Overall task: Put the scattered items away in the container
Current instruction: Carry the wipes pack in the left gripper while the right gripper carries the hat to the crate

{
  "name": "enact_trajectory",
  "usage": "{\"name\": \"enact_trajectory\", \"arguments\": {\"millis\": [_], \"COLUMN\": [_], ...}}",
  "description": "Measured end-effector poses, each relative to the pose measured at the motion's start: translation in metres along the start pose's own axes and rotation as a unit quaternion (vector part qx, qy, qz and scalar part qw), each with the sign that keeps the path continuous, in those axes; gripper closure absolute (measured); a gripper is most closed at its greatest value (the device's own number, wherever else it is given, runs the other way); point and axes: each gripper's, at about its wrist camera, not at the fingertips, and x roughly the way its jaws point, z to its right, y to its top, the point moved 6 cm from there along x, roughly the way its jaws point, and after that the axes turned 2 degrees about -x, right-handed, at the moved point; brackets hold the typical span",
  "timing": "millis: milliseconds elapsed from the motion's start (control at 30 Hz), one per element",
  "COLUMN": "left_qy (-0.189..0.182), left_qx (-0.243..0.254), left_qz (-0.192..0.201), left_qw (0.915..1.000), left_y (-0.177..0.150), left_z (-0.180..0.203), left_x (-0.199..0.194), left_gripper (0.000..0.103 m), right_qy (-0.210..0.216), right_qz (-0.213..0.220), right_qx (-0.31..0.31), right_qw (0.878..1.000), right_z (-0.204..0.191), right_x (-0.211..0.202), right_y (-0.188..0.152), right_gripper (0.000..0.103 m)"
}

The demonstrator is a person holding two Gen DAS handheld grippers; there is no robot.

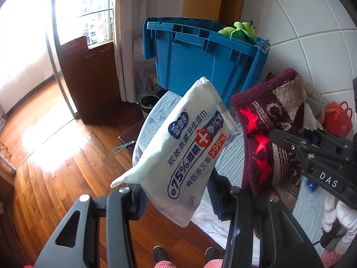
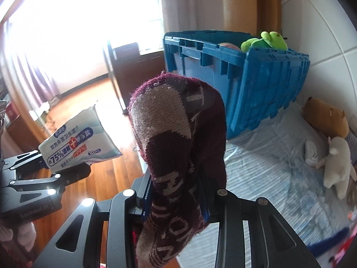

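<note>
My left gripper [image 1: 178, 198] is shut on a white pack of wet wipes [image 1: 180, 147] and holds it in the air over the bed's edge. The pack also shows in the right wrist view [image 2: 78, 143]. My right gripper [image 2: 176, 201] is shut on a maroon knitted sock [image 2: 178, 129] with red stars, seen too in the left wrist view [image 1: 272, 134]. The blue crate [image 1: 207, 60] stands on the bed ahead, with a green plush toy [image 1: 241, 30] at its rim. The crate shows in the right wrist view [image 2: 256, 76] ahead and to the right.
The striped bed sheet [image 2: 267, 163] carries a brown plush bear [image 2: 325, 116] and a white plush toy [image 2: 339, 167] by the tiled wall. A red toy [image 1: 337, 118] lies at the right. Wooden floor [image 1: 67, 145], a dark cabinet [image 1: 93, 78] and curtains lie to the left.
</note>
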Motion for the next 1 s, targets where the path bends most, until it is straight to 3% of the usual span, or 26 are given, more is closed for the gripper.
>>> {"name": "enact_trajectory", "arguments": {"millis": [233,467,633,1000], "left_qy": [-0.036,-0.06,-0.072,-0.098], "left_qx": [0.035,0.061,0.082,0.116], "left_qz": [-0.002,0.011,0.042,0.095], "left_qw": [0.9987,0.9963,0.9932,0.9839], "left_y": [0.03,0.076,0.135,0.268], "left_z": [-0.02,-0.013,0.005,0.037], "left_x": [0.015,0.034,0.048,0.075], "left_gripper": [0.058,0.058,0.058,0.058], "right_qy": [-0.037,-0.057,-0.055,-0.092], "right_qz": [0.003,0.017,0.048,0.122], "right_qx": [0.032,0.042,0.051,0.046], "right_qw": [0.999,0.997,0.996,0.987], "right_z": [-0.02,-0.008,0.015,0.076], "right_x": [0.016,0.03,0.038,0.037], "right_y": [0.024,0.058,0.098,0.208], "right_gripper": [0.07,0.07,0.07,0.07]}}
